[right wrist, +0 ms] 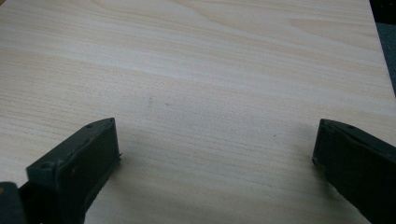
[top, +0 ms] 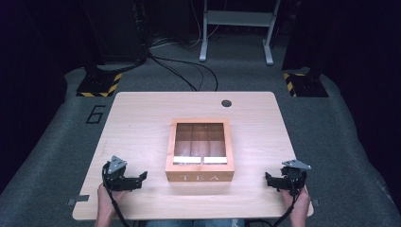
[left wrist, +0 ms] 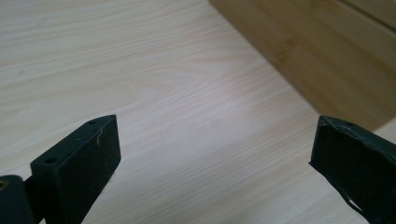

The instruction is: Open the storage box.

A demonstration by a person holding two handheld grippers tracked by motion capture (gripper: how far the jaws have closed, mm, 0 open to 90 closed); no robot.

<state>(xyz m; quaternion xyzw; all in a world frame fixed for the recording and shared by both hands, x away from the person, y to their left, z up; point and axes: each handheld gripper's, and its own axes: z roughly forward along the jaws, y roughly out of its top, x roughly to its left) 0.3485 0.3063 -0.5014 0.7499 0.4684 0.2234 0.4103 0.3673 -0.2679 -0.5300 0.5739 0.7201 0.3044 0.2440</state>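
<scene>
Currently the tea box [top: 200, 150] stands mid-bench, lid closed, between the left claw [top: 138, 178] and right claw [top: 268, 180]; both claws are released, jaws wide, holding nothing. Risk: a one-sided push could slide or skew the box. Open bench [top: 142, 123] surrounds it; the near edge lies close behind both hands.

In the left gripper view we see the tea box [left wrist: 317, 51] cut off by the top and right edges; its compartments' contents [top: 199, 160] stay too small for us to identify in the high view
</scene>
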